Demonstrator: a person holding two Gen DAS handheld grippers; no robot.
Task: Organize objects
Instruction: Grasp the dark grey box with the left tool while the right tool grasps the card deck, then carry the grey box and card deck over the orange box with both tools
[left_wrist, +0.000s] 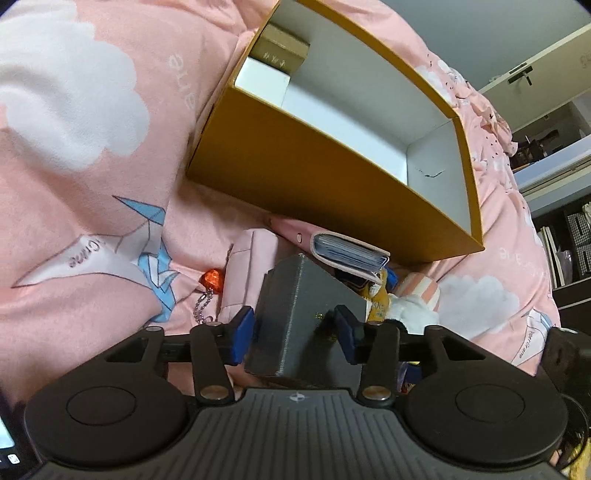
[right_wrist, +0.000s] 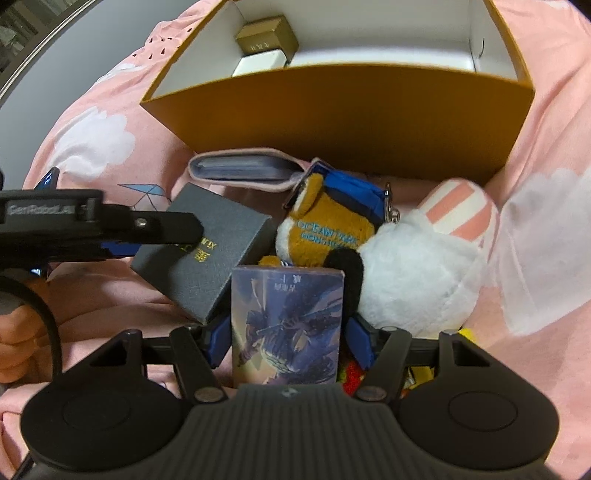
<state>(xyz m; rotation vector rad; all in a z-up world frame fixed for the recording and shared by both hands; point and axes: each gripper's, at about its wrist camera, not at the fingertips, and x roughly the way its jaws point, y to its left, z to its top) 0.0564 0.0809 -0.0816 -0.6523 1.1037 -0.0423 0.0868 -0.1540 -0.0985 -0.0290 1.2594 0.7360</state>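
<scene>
A dark grey box (left_wrist: 303, 295) with gold lettering lies tilted on the pink bedding, and my left gripper (left_wrist: 293, 332) is shut on it, blue pads against its sides. The right wrist view shows the same grey box (right_wrist: 207, 251) under a left finger (right_wrist: 166, 227). My right gripper (right_wrist: 288, 343) is shut on an upright card box (right_wrist: 286, 317) printed with a blue dragon. Behind both stands an open orange box (left_wrist: 314, 166) with a white inside, holding a small gold box (left_wrist: 284, 50) and a white box (left_wrist: 262, 81) in one corner.
A pink card wallet (right_wrist: 240, 170), a brown plush (right_wrist: 325, 221) and a white plush (right_wrist: 417, 280) lie in front of the orange box (right_wrist: 332, 110). A red heart keychain (left_wrist: 213, 280) and a pink pouch (left_wrist: 247, 266) sit left. Dark shelves (left_wrist: 565, 240) stand far right. A hand (right_wrist: 14, 339) shows at the left.
</scene>
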